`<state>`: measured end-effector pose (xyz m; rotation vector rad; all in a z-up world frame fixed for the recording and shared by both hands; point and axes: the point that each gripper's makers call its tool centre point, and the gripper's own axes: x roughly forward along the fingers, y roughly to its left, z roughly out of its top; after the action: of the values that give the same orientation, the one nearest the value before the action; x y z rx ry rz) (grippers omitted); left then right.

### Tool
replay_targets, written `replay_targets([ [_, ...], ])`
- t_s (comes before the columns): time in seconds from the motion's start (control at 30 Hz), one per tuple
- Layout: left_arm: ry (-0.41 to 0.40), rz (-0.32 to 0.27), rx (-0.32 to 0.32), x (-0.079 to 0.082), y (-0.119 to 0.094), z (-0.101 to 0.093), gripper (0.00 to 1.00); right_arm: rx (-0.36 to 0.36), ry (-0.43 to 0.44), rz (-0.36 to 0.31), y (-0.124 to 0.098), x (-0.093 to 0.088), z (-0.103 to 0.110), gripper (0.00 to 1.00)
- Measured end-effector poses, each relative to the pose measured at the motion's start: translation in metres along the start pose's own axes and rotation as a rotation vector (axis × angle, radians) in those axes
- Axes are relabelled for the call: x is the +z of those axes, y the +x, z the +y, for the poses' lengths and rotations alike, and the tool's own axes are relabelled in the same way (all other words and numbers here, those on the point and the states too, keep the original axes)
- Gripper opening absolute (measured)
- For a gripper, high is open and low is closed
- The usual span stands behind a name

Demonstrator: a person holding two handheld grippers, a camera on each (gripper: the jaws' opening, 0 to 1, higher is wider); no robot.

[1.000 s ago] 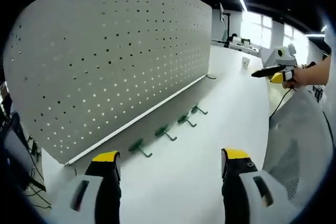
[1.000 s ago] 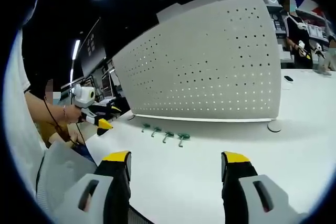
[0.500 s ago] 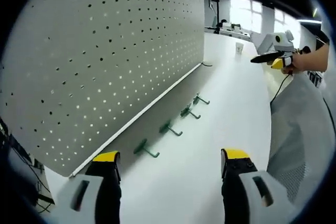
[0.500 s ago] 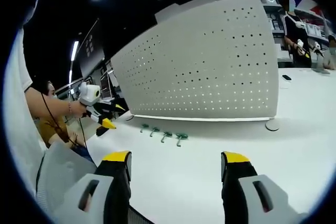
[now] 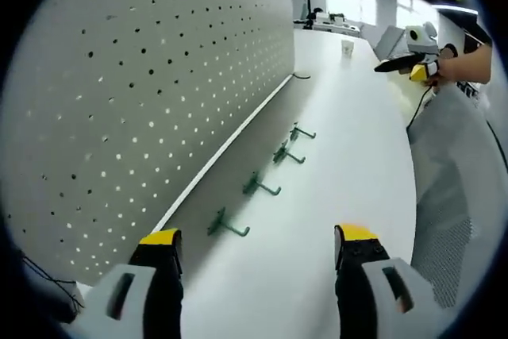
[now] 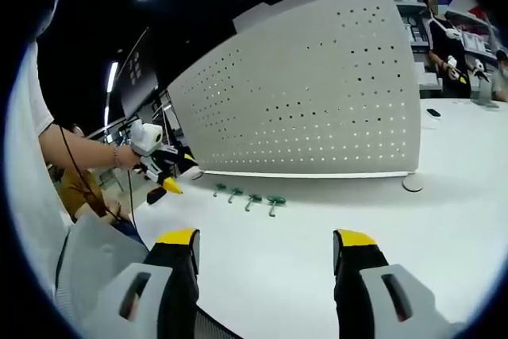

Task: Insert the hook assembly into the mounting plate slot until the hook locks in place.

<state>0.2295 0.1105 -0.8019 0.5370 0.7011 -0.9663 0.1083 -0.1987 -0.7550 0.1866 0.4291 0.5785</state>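
Four small green metal hooks (image 5: 255,184) (image 6: 247,198) lay in a row on the smooth white tabletop (image 5: 341,156) (image 6: 349,228), just before the upright grey perforated pegboard panel (image 5: 151,77) (image 6: 317,109) and well beyond both grippers' fingers. The left gripper (image 5: 258,244) (image 6: 159,180) and right gripper (image 6: 266,244) (image 5: 397,65) were released, jaws spread and holding nothing. Against a second before, the left gripper view sat nearer the panel and hooks.
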Motion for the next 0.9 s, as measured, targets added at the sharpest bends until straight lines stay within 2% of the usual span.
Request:
replay_targets([
  [0.1, 0.055, 0.034, -0.022, -0.003, 0.003, 0.003, 0.81, 0.008, -0.005, 0.002, 0.0, 0.003, 0.001, 0.66],
  [0.3, 0.108, 0.073, -0.062, -0.007, 0.006, 0.007, 0.81, 0.013, -0.009, 0.006, 0.0, 0.004, 0.0, 0.66],
  [0.57, 0.131, 0.102, -0.104, -0.012, 0.014, 0.015, 0.81, 0.01, -0.004, 0.016, 0.001, 0.001, 0.002, 0.65],
  [0.77, 0.14, 0.147, -0.145, -0.026, 0.025, 0.018, 0.8, 0.008, -0.001, 0.019, 0.001, -0.001, 0.002, 0.65],
  [0.9, 0.137, 0.156, -0.163, -0.027, 0.03, 0.021, 0.79, -0.001, 0.009, 0.013, 0.0, 0.0, 0.001, 0.65],
])
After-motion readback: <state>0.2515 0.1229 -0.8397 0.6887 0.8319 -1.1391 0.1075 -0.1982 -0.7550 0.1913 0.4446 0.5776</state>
